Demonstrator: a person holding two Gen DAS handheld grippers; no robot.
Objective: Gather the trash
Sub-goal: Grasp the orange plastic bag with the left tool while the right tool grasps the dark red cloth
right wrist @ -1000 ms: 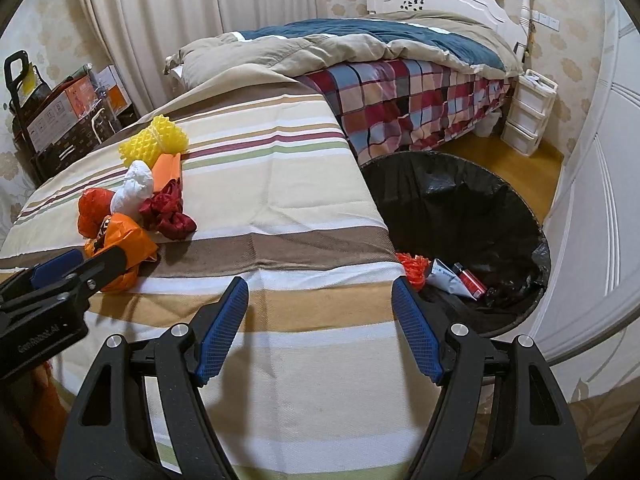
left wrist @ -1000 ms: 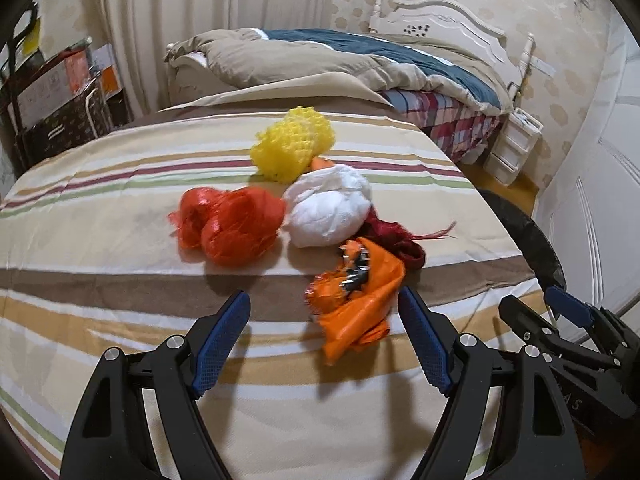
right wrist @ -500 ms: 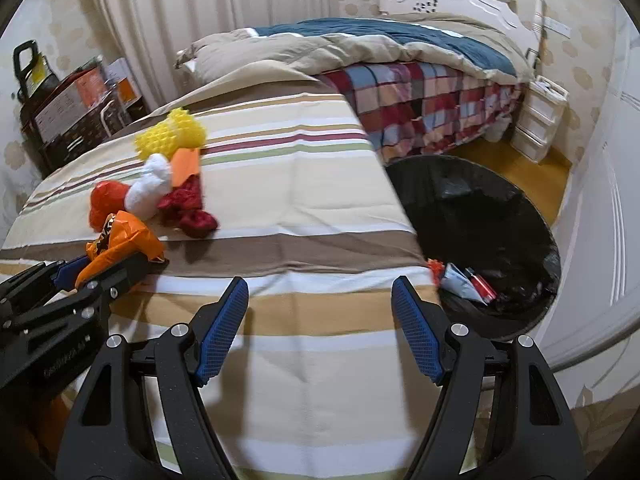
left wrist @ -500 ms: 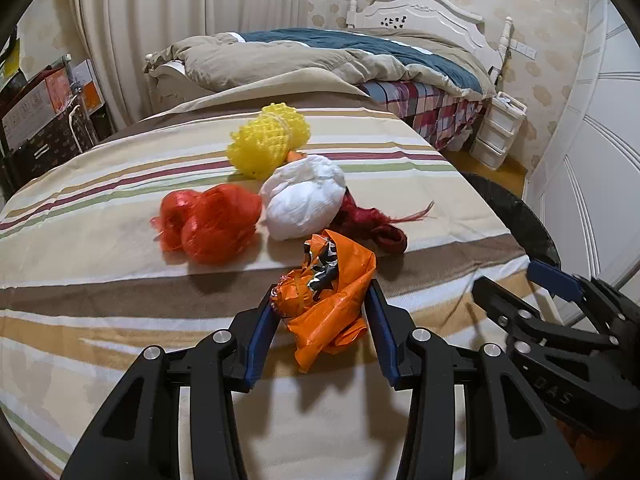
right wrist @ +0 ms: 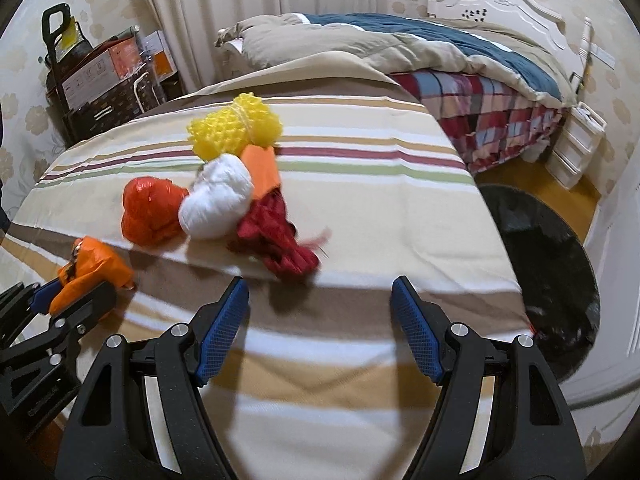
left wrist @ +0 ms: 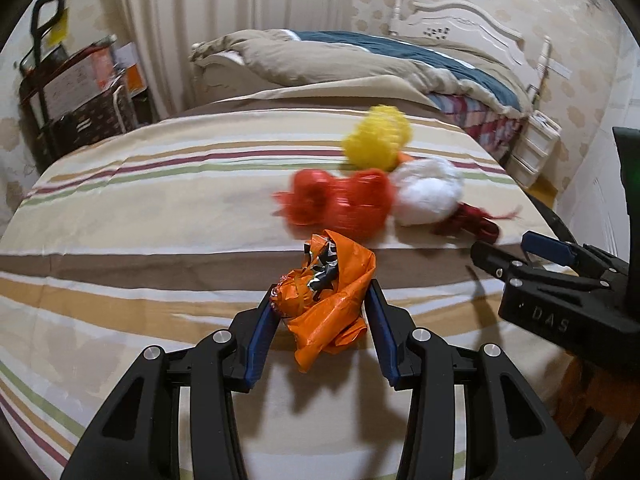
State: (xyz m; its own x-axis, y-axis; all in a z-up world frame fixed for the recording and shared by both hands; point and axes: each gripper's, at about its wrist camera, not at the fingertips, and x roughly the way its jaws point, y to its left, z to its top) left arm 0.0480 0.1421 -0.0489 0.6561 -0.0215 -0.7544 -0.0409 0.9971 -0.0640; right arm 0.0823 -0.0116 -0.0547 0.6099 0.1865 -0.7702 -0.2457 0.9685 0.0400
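Orange wrapper (left wrist: 326,296) sits clenched between my left gripper (left wrist: 320,312) fingers, above the striped tablecloth (left wrist: 160,216). Beyond it lie red netting (right wrist: 152,210), a white wad (right wrist: 216,202) and yellow foam (right wrist: 234,128). My right gripper (right wrist: 320,330) gapes wide, holding nothing, near the black bin (right wrist: 552,264).

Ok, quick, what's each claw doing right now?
Left claw: closed on the orange plastic bag.
Right claw: open, holding nothing.
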